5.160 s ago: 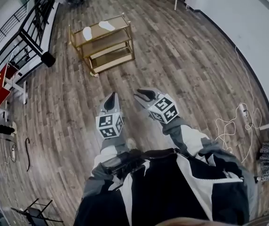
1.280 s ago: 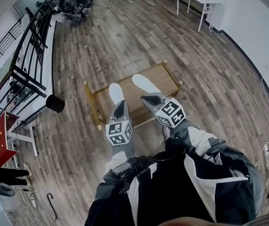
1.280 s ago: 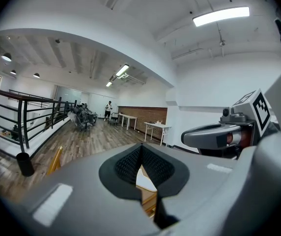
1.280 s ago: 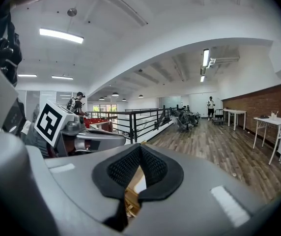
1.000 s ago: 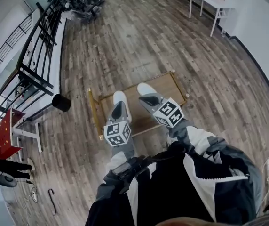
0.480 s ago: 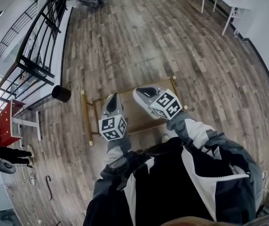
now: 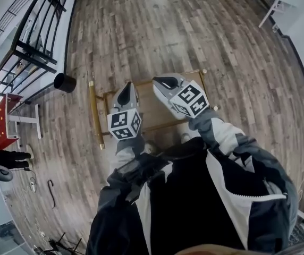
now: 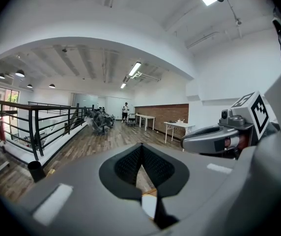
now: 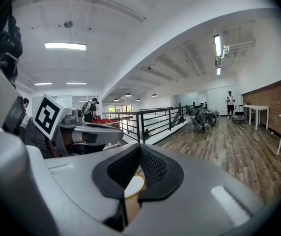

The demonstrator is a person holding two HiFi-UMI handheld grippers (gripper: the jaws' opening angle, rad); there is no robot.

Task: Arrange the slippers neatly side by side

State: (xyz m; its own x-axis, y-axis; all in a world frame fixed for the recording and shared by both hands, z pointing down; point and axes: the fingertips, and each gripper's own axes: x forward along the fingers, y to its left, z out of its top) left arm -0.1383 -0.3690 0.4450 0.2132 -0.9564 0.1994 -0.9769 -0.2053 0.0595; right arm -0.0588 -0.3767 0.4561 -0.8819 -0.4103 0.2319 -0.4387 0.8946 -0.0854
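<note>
Head view shows us standing over a wooden floor [image 7: 205, 52], which fills most of the picture ahead of both grippers. A black railing [image 7: 35, 31] runs along the floor's edge, well off to the left of the left gripper. Directly below both grippers stands a gold rack [image 7: 94, 116] with a brown top shelf. Its left post shows just left of the left gripper, and its far right corner shows just right of the right gripper.

We hold the left gripper [image 7: 126, 87] and the right gripper [image 7: 163, 82] side by side, near each other, both pointing away from us over the rack. In the left gripper view its 2 jaws meet, with nothing between them. In the right gripper view the 2 jaws are likewise closed together on nothing.

A black bin [image 7: 64, 82] stands on the floor beyond the rack's left end, left of the left gripper.

From the head view the grippers cover the slippers. Through the notch under the left gripper's closed jaws we see part of a white slipper [image 8: 149, 206] on the brown shelf, below the tips. Through the right gripper's notch we see the rounded end of a second white slipper [image 9: 130, 186], also below the tips.
</note>
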